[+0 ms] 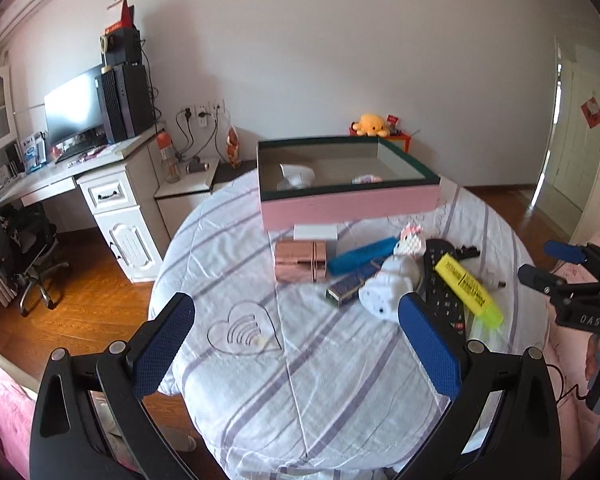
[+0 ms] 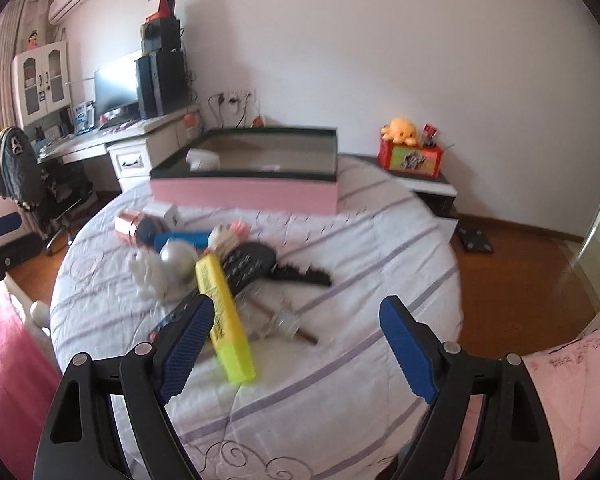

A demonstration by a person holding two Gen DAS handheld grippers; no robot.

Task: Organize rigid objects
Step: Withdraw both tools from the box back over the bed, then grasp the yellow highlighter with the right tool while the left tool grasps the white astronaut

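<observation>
A pile of small objects lies on the round striped bed (image 1: 300,380): a yellow highlighter (image 1: 468,288) (image 2: 224,320), a black remote (image 1: 440,280), a white plush toy (image 1: 388,284), a blue tube (image 1: 360,258) and a rose-gold box (image 1: 300,260). Behind them sits a pink box with a dark green rim (image 1: 348,204) (image 2: 244,194), with a white item inside. My left gripper (image 1: 296,300) hangs open over bare bedding, short of the pile. My right gripper (image 2: 296,304) is open too. The highlighter shows just inside its left finger (image 2: 188,340), apart from the pads.
A white desk (image 1: 112,184) with a monitor and an office chair (image 1: 32,264) stand at the left. A low cabinet with a red box and an orange plush (image 2: 404,132) is behind the bed. Wooden floor surrounds the bed. Pink bedding (image 2: 560,400) lies near right.
</observation>
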